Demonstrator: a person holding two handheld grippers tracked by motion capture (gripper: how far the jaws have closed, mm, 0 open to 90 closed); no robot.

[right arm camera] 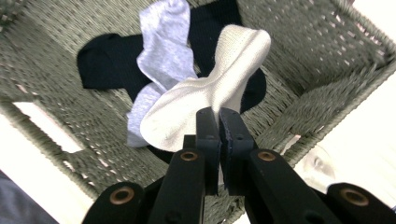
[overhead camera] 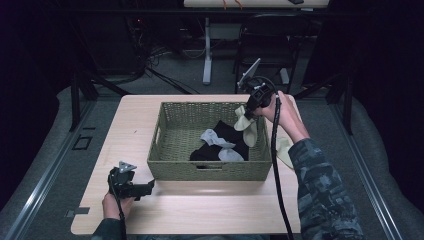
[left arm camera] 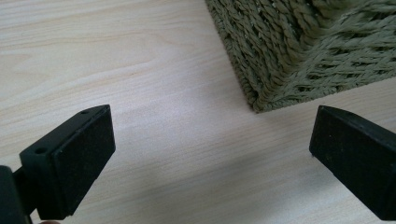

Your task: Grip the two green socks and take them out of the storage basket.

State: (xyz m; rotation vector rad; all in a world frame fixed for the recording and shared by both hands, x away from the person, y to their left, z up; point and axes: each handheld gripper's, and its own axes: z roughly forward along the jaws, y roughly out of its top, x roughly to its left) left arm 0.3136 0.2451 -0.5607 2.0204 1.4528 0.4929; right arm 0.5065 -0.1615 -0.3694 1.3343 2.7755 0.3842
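High view: my right gripper (overhead camera: 248,114) is clamped on a cream sock (overhead camera: 245,126), hanging over the basket (overhead camera: 210,171) at its 3 o'clock wall. Extraction step. Next I'd clear the rim, set it beside the other cream sock (overhead camera: 284,151). Left gripper (overhead camera: 148,188) spread, idle.

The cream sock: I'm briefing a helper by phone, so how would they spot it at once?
Find the woven basket on the wooden table. Above its right end, the right claw is shut on the cream sock, which hangs in the air. The grey sock and black socks lie inside the basket.
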